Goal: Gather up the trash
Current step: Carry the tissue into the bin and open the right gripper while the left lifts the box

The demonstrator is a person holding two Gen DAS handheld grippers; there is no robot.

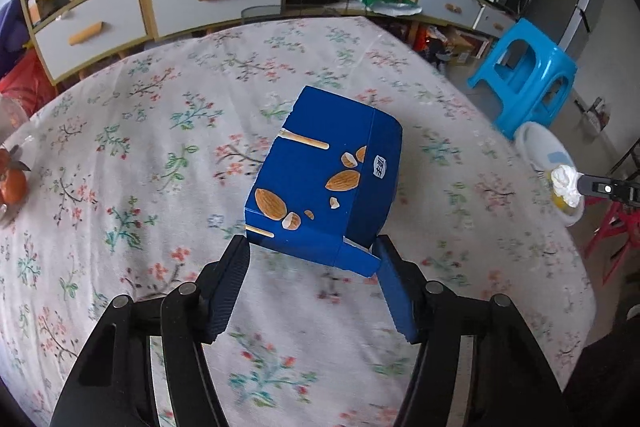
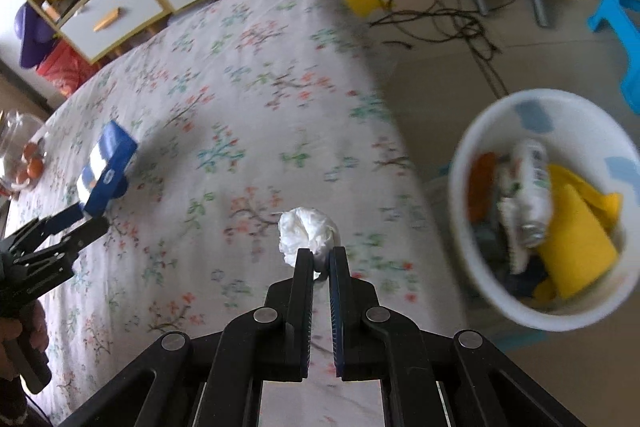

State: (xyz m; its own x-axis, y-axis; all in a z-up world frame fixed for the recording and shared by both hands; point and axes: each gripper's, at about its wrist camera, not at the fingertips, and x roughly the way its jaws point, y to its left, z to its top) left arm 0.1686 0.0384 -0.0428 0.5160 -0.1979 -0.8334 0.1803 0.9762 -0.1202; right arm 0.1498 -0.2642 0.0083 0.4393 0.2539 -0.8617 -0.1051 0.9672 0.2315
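- Tongs on the left, the left gripper, partly open astride the near end of the blue snack box; left pad at the box's near-left corner, right pad just beside the protruding end flap; firm pinch not discernible.
- Right gripper clamped shut on a crumpled white tissue wad, raised above the floral tablecloth near its right edge.
- Box resting on the tablecloth mid-table, long axis running from near-left to far-right, far end tilted up.
- Deep blue carton, printed almonds and biscuit sticks on top, small white label near the right edge.
- White bin on the floor to the right, holding yellow wrapping and a can.
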